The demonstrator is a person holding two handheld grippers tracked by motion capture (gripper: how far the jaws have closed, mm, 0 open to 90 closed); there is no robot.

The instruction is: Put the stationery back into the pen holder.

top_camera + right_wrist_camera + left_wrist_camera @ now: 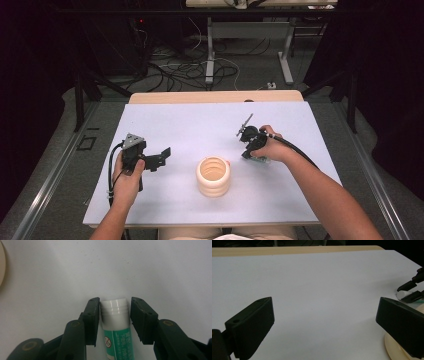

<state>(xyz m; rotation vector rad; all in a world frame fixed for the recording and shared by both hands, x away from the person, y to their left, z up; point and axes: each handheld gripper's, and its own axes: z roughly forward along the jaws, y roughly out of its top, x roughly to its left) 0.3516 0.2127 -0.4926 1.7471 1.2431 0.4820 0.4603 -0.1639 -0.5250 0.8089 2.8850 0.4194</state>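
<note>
A green tube with a white ribbed cap (117, 337) lies on the white table sheet (200, 125). My right gripper (115, 312) points down at it with its jaws close against both sides of the cap, shut on the tube. From above, the right gripper (252, 154) stands right of a cream ribbed cup (214, 176), with the tube (261, 160) under the hand. My left gripper (161, 156) hovers left of the cup, open with nothing between its jaws. In the left gripper view (324, 315) the far right gripper (408, 291) and the tube's cap (402, 293) appear at the right edge.
The cup's rim (393, 350) sits beside the left gripper's right jaw; its edge (2, 265) also lies at the left of the right gripper view. Beyond the table's wooden far edge (215, 96) are cables and table legs on the floor.
</note>
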